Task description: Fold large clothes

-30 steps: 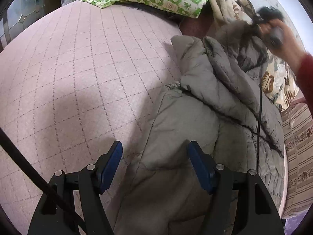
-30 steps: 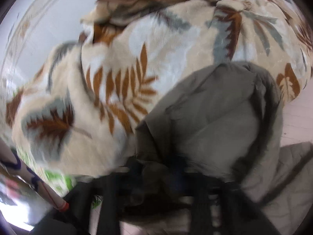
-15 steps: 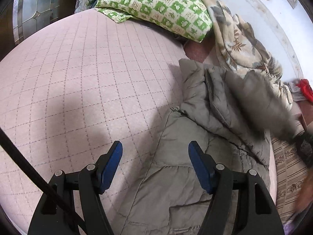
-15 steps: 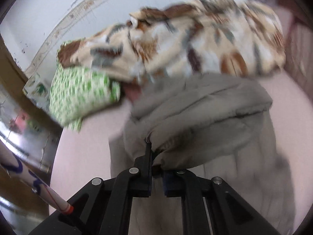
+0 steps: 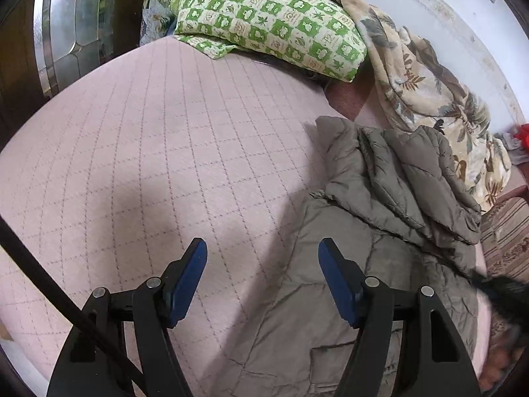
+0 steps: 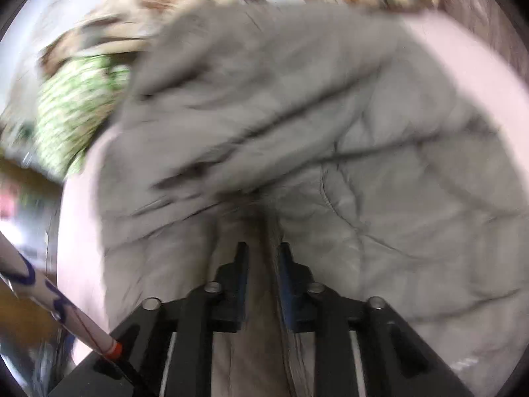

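A grey-green padded jacket [image 5: 380, 198] lies on the right side of the pink quilted bed cover [image 5: 148, 149], its upper part folded down over its body. My left gripper [image 5: 263, 264] hovers open above the jacket's left edge and touches nothing. In the right wrist view the jacket [image 6: 330, 132] fills the blurred frame. My right gripper [image 6: 261, 254] is low over it with its jaws opening, a narrow gap between them. A fold of jacket fabric still runs through that gap. In the left wrist view the right gripper [image 5: 502, 291] shows as a dark blur at the jacket's lower right.
A green-and-white checked pillow [image 5: 274, 16] lies at the head of the bed. A leaf-print blanket [image 5: 429, 99] is heaped along the wall behind the jacket. Striped fabric [image 5: 506, 241] lies at the right edge. A black cable [image 5: 49, 281] crosses the lower left.
My right gripper has carried the jacket's upper part from beside the leaf-print blanket down over the body, and its jaws have parted slightly. My left gripper rose a little, then held still.
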Available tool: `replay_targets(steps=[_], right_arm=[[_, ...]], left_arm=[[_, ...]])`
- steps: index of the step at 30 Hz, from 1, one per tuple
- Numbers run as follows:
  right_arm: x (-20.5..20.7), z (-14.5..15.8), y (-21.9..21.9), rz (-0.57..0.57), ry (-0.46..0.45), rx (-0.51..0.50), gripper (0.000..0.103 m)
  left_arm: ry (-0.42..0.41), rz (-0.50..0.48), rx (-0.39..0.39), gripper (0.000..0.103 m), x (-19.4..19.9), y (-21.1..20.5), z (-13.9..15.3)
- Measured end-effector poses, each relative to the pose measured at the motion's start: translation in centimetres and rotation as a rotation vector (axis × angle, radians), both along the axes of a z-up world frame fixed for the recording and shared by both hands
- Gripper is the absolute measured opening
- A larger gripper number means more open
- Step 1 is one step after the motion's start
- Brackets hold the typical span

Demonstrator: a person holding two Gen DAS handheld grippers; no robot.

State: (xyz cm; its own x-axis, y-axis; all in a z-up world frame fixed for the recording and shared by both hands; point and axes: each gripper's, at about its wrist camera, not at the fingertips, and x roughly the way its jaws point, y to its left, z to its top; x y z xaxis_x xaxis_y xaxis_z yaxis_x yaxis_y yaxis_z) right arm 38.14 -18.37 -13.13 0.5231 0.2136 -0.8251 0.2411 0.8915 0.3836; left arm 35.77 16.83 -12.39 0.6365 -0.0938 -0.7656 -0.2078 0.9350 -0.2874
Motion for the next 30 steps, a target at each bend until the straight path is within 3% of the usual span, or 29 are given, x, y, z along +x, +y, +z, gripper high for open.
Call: replay_targets(steps=[4, 5, 7, 10, 13, 15, 19, 25, 28, 30], right_arm=[[-1.2, 6.2, -0.6, -0.001, -0.157, -0.100, 0.022], [-0.6, 7.3, -0.6, -0.012, -0.195, -0.148, 0.029], [1.5, 7.7, -0.6, -0.033, -0.216, -0.223, 0.042], [5.9, 4.8, -0.3, -0.073, -0.159, -0.318, 0.042], [8.9, -1.1, -0.8, -0.062, -0.020, -0.261, 0.042], [9.6, -3.9, -0.7, -0.046, 0.011, -0.276, 0.043], [8.7, -1.9, -0.3, -0.044, -0.007, -0.305, 0.043], [3.5, 2.7, 2.5, 0.026, -0.143, -0.226, 0.043], [1.5, 1.0, 4.5, 0.106, -0.096, -0.126, 0.043], [0.9, -1.7, 5.6, 0.155, -0.025, -0.117, 0.043]], left_arm=[[0.026, -0.007, 0.001, 0.069, 0.4, -0.1, -0.5], [0.032, -0.008, 0.008, 0.069, 0.4, -0.2, -0.6], [0.037, -0.003, 0.018, 0.069, 0.5, -0.1, -0.8], [0.043, 0.009, 0.019, 0.069, 0.6, 0.6, -0.9], [0.048, 0.029, 0.018, 0.069, 1.0, 1.3, -0.9], [0.064, 0.040, 0.011, 0.069, 1.3, 1.9, -1.1], [0.073, 0.063, -0.006, 0.069, 1.2, 3.0, -1.1], [0.072, 0.070, -0.005, 0.069, 0.5, 3.9, -0.9], [0.091, 0.045, -0.002, 0.069, 0.4, 3.8, -1.3], [0.098, 0.029, -0.014, 0.069, 0.3, 3.7, -1.5]])
